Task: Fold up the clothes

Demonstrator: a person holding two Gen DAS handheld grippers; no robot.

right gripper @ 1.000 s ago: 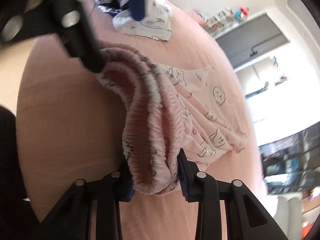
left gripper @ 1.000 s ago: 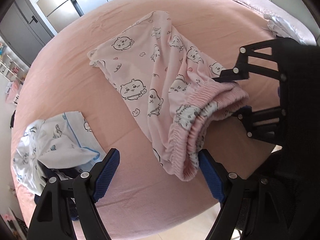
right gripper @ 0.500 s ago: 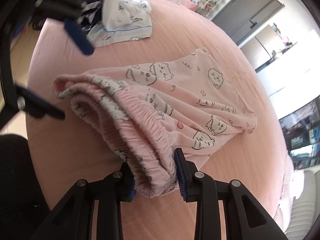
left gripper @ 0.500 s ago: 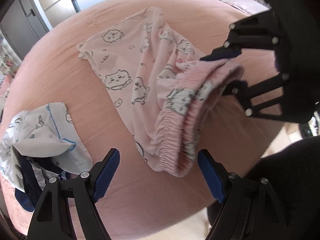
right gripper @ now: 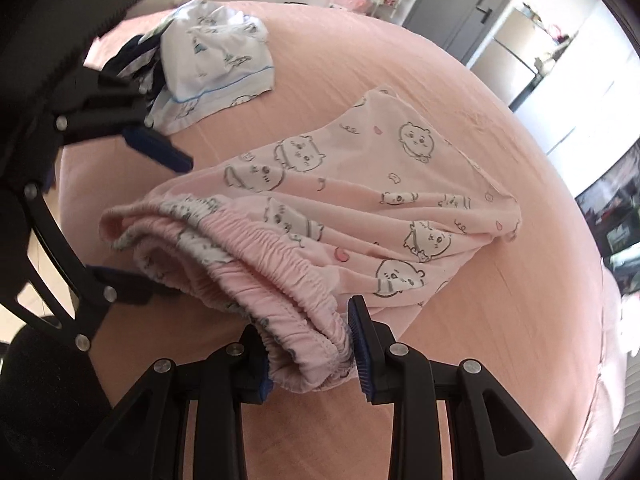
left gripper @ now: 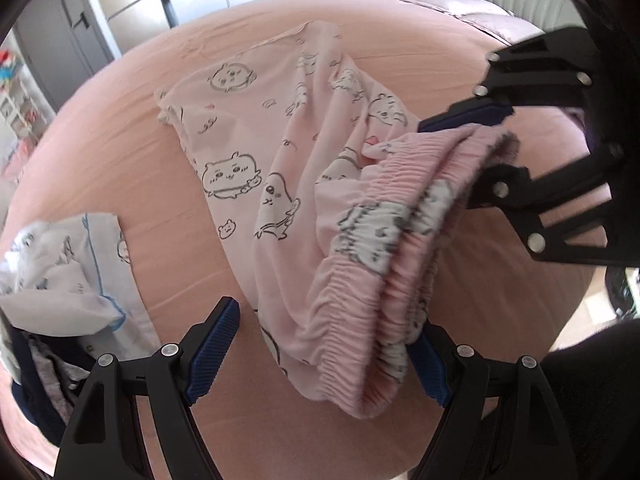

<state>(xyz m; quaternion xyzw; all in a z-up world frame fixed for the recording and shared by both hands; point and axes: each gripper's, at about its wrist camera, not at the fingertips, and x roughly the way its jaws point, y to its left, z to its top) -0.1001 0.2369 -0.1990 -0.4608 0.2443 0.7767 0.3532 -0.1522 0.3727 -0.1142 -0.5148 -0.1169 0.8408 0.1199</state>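
Pink pyjama trousers (left gripper: 280, 168) printed with cartoon animals lie spread on the pink bed, legs pointing away from me. My right gripper (right gripper: 310, 354) is shut on one end of their gathered waistband (right gripper: 280, 272) and holds it raised off the sheet. In the left wrist view the right gripper (left gripper: 480, 152) shows at the right, pinching that bunched end. My left gripper (left gripper: 324, 354) is open, and the other end of the waistband (left gripper: 360, 300) hangs between its jaws, draped over the right finger. The pads do not squeeze the cloth. From the right wrist view the left gripper (right gripper: 136, 216) straddles that end.
A crumpled white garment with blue trim (left gripper: 68, 264) lies on dark clothes at the bed's left side, also the white garment (right gripper: 216, 60) at the far left. Pillows (left gripper: 480, 12) sit at the bed's far end. The bed's near edge and floor lie just below both grippers.
The right gripper has lifted and rolled with the waistband end in it. The left gripper has sunk toward the other end, which now hangs between its open jaws.
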